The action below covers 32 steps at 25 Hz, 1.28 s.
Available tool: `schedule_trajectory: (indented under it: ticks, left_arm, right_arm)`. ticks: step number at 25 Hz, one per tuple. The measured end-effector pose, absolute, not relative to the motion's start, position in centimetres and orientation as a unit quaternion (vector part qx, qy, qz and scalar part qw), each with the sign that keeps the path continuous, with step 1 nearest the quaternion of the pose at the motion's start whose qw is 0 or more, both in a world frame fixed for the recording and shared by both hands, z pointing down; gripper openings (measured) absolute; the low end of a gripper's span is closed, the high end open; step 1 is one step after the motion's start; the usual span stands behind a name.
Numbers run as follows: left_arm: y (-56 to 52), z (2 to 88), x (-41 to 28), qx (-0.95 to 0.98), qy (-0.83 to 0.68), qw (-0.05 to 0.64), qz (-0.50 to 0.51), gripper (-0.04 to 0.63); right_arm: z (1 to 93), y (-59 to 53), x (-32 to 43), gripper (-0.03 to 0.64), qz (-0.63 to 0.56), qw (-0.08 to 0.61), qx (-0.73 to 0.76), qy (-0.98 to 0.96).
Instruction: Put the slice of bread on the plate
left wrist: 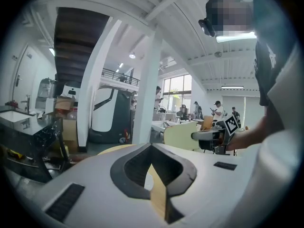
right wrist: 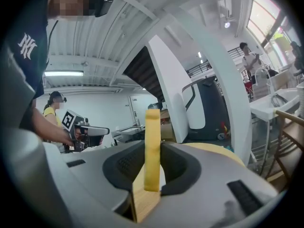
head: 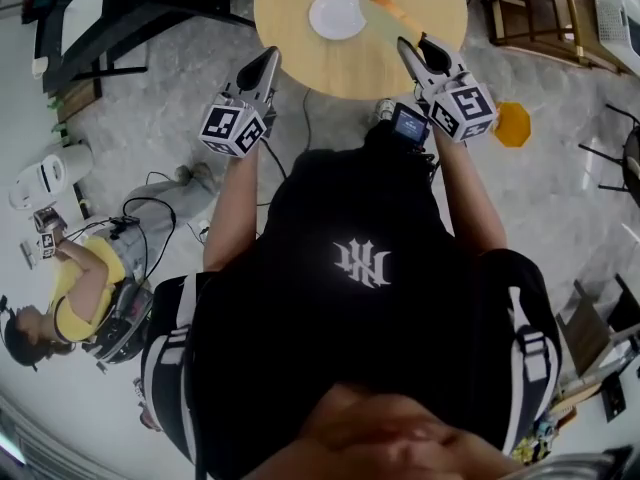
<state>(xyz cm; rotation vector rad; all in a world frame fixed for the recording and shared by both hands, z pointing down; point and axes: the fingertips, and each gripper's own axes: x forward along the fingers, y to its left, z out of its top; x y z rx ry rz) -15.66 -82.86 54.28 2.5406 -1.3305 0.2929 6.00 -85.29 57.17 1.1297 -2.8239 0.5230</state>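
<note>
**Head view:** The right gripper (head: 412, 50), upper right, has its fingers clamped on the near end of the bread (head: 388, 10). The slice juts across the round counter (head: 300, 63) toward the plate (head: 337, 14) at top centre. Its far end sits just beside the plate's right rim, not over it. The plate is the only container here and it holds nothing. Let go here, the bread would likely land on the counter or hang off the rim. The left gripper (head: 262, 66), at the counter's near left edge, steadies nothing, so a low approach could shove the plate.

**Left gripper view:** The fingers meet at their tips with nothing between them. Only the counter shows through the slit at lower centre.

**Right gripper view:** The bread stands edge-on and upright at centre frame, pinched low between the fingers, with most of it unsupported above the grip. Being soft, it could bend, tear or slide out on a fast swing.
</note>
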Motion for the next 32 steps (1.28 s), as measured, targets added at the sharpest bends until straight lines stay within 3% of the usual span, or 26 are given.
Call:
schedule_trajectory:
  ticks: [6, 12, 16, 21, 27, 32]
  left_arm:
    - [-85.0, 54.2, -13.8, 0.861, -0.480, 0.137, 0.101, 0.009]
    - [-80.6, 54.7, -13.6, 0.858, -0.476, 0.158, 0.106, 0.009]
    - [-80.7, 57.8, -9.0, 0.862, -0.458, 0.190, 0.108, 0.009]
    - [-83.9, 63.8, -11.6, 0.874, -0.415, 0.224, 0.117, 0.009]
    - [-77.0, 62.2, 2.0, 0.895, -0.387, 0.206, 0.090, 0.009]
    - [-74.7, 64.3, 5.5, 0.903, -0.364, 0.208, 0.091, 0.009]
  right_arm:
    - [57.6, -88.9, 8.0, 0.089, 0.165, 0.028, 0.344, -0.924]
    - [57.8, -86.5, 8.7, 0.089, 0.180, 0.031, 0.351, -0.919]
    - [59.7, -86.6, 11.8, 0.089, 0.206, 0.045, 0.352, -0.912]
    - [63.0, -89.3, 7.2, 0.087, 0.266, 0.051, 0.361, -0.892]
    - [60.7, -81.3, 17.2, 0.087, 0.295, 0.050, 0.334, -0.894]
    - [63.5, -79.0, 15.7, 0.087, 0.350, 0.033, 0.284, -0.892]
